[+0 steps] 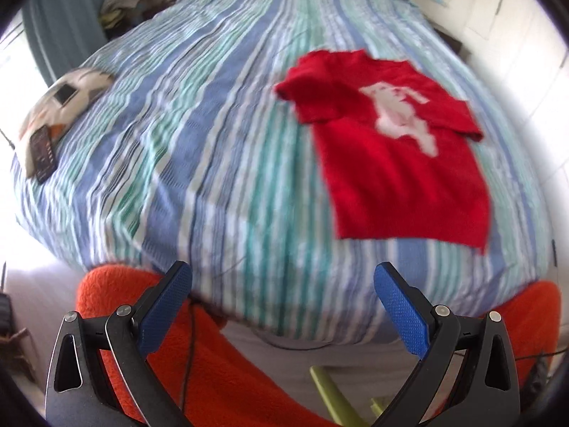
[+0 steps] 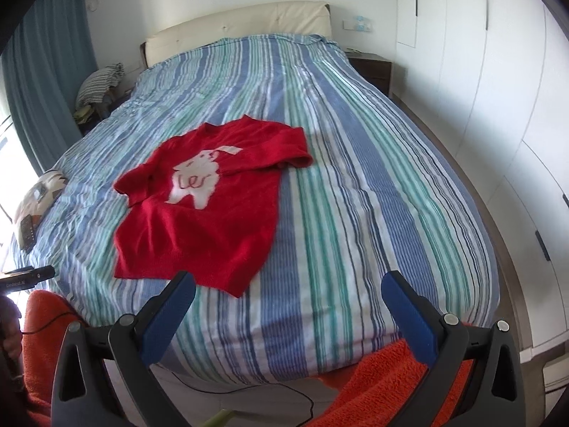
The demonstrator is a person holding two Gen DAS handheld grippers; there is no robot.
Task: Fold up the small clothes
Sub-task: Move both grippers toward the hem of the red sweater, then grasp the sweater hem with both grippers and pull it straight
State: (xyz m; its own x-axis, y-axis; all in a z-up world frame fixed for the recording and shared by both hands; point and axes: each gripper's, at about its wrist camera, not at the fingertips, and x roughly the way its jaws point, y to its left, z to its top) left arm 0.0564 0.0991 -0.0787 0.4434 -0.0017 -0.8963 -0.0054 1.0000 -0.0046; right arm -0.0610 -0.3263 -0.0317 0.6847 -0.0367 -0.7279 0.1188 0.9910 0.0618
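The sweater (image 2: pixel 199 210) is laid flat on the bed (image 2: pixel 355 178), toward its near end, with the collar pointing to the headboard (image 2: pixel 242 25) and the hem nearest the foot edge. A cushion (image 2: pixel 39 192) is placed at the left edge of the bed, well apart from the sweater, and a remote control (image 2: pixel 26 235) is positioned on its near end. A nightstand (image 2: pixel 373 67) is located right of the headboard. Both grippers are held before the foot of the bed, apart from the sweater.
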